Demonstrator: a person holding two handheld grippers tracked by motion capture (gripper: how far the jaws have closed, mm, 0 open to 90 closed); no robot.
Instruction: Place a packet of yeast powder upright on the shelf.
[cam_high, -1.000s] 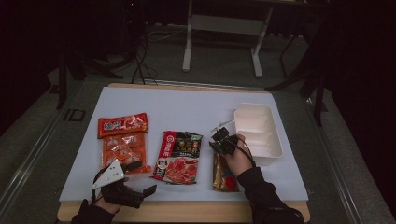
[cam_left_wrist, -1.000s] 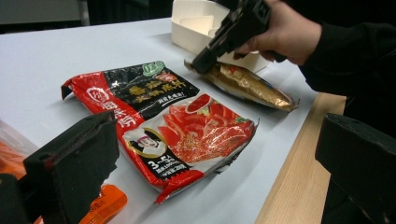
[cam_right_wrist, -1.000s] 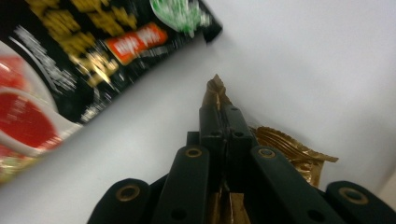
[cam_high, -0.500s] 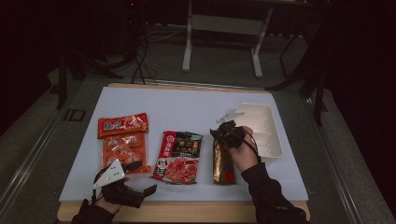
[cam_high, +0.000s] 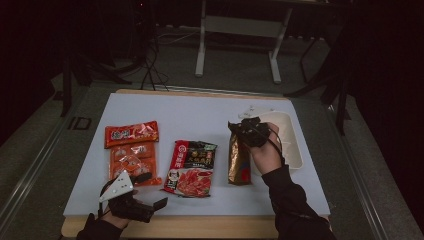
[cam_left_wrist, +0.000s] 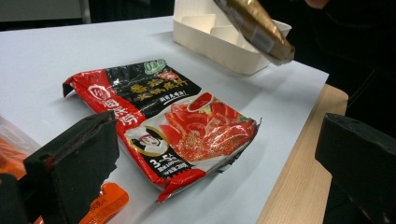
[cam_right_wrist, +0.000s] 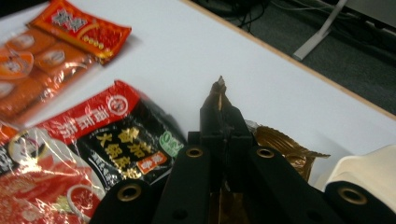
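High view, gold packet: the gold packet (cam_high: 239, 159) hangs from the right gripper (cam_high: 248, 131), pinched at its top edge, its lower end at or just above the white table (cam_high: 190, 107), beside the white compartment tray (cam_high: 291, 145). From the left gripper view the gold packet (cam_left_wrist: 256, 25) hangs in the air in front of the tray (cam_left_wrist: 219, 39).
Right gripper: clenched on the packet's top seam; in the right gripper view the jaws meet with a crimped sliver of foil poking out above them (cam_right_wrist: 218, 86).
Left gripper: the left gripper (cam_high: 131, 200) rests at the near edge of the table, jaws spread wide apart, grasping nothing.
Risk, slip: I judge the hold thin, as only the seam is caught; a quick swing could pull the foil free and drop the packet.
Risk, snag: the dangling lower end could catch the tray wall or a divider if carried low, tipping the light tray.
Risk, neighbour: the red-and-black sauce packet (cam_high: 191, 167) lies just beside it and could be dragged by a low sweep.
Other items: an orange packet (cam_high: 131, 133) and a clear orange multipack (cam_high: 132, 160) lie at the left, well apart from the tray.
Surface: white sheet over a wooden-edged table (cam_left_wrist: 299, 177), smooth and likely slippery for foil.
Room: dark, with grey floor, cables and a pale metal stand (cam_high: 237, 45) beyond the table.
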